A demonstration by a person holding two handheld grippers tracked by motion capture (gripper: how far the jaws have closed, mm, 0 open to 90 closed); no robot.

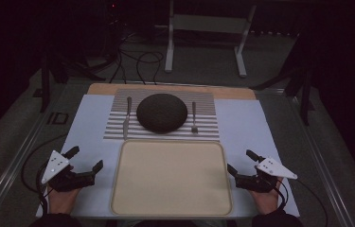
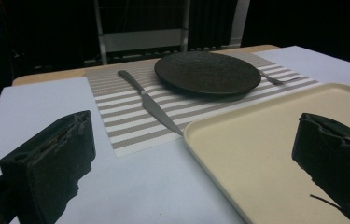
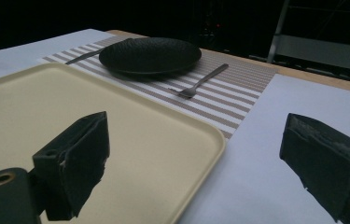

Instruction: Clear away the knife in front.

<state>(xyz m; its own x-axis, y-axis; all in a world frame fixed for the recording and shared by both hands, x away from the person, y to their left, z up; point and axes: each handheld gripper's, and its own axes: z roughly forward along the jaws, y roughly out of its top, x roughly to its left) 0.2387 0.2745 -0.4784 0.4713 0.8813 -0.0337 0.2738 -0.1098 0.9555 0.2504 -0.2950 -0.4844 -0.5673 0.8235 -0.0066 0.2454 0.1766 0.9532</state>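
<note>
Beige tray [image 1: 171, 208] bare, dark plate [image 1: 161, 112] bare on striped mat [image 1: 208, 127], left hand-held gripper [image 1: 88, 158] and right hand-held gripper [image 1: 241, 161] wide open, holding nothing

Your left gripper [image 1: 87, 159] and right gripper [image 1: 242, 162] are black, chunky-jawed — each topped by a grey three-cornered plate with small dark dots, trailing black cable; your sleeves are dark.

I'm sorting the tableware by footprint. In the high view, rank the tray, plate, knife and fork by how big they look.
1. tray, by far the largest.
2. plate.
3. knife, slightly longer than the fork.
4. fork, though the knife and fork look close in size.
</note>
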